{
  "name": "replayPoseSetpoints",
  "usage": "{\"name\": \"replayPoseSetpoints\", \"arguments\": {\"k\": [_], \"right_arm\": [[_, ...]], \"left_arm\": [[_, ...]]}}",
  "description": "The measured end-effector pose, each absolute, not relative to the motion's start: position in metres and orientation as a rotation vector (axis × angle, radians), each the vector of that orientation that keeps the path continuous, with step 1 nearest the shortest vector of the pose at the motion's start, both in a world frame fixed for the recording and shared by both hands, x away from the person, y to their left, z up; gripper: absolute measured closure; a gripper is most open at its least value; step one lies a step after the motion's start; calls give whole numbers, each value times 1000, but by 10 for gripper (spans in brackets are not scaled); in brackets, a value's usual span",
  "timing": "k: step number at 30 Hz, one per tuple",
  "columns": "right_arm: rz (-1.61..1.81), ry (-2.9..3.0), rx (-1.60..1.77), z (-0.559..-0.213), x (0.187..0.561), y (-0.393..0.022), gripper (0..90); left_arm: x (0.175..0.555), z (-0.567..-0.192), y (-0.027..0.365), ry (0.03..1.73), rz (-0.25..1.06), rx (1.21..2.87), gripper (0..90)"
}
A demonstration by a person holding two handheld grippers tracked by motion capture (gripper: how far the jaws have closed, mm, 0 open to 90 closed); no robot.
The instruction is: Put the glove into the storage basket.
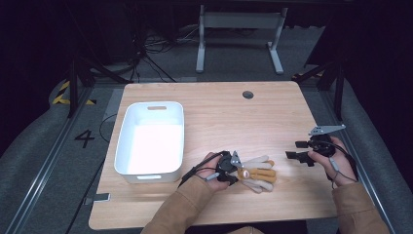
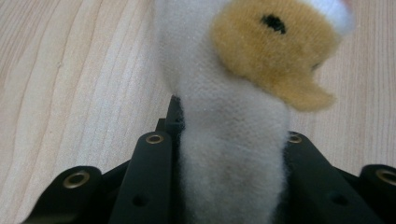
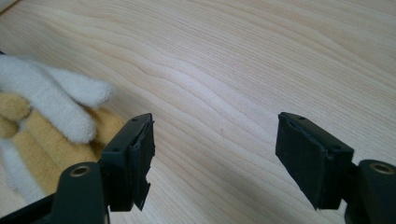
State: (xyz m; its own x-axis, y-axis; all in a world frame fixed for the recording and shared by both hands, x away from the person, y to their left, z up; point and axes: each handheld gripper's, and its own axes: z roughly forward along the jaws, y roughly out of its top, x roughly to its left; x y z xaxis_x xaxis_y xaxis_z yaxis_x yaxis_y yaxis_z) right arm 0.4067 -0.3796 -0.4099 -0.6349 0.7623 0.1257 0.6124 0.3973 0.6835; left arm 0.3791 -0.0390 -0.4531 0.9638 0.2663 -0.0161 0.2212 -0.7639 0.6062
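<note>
Plush toy (image 1: 257, 173), white and tan, lay on the near table (image 1: 219, 112) right of the white bin (image 1: 152, 139). Left gripper (image 1: 233, 168) was clamped on it; right gripper (image 1: 298, 150) waited wide apart. Grasp step; next, lifting binward likely.

I work at a pale wooden table (image 1: 209, 107) with clear grain and a small round grey plug (image 1: 248, 94) set near its far edge. Beyond it stands a grey metal desk frame (image 1: 238, 34) on two long feet, with dark cables (image 1: 146, 53) tangled on the floor to its left. The floor is grey carpet (image 1: 29, 161); a painted number four (image 1: 84, 138) and yellow-black hazard tape (image 1: 63, 95) mark it on my left. The room behind lies in near darkness, while light falls brightly on the tabletop.
</note>
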Motion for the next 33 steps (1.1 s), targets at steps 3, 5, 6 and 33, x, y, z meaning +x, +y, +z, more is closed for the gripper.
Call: {"name": "replayPoseSetpoints", "arguments": {"k": [3,5,6,33], "right_arm": [[1059,2443,1225,-410,407,-379,288],[1064,2445,1225,-410,408,-379,289],[1064,2445,1225,-410,408,-379,289],[1030,2434,1191,-413,409,-377,270]], "left_arm": [[380,-454,-38,352,85,2456,702],[381,-455,-37,363,65,2440,703],[381,-455,-37,363,65,2440,703],[382,-430,-30,545,-58,2384,704]]}}
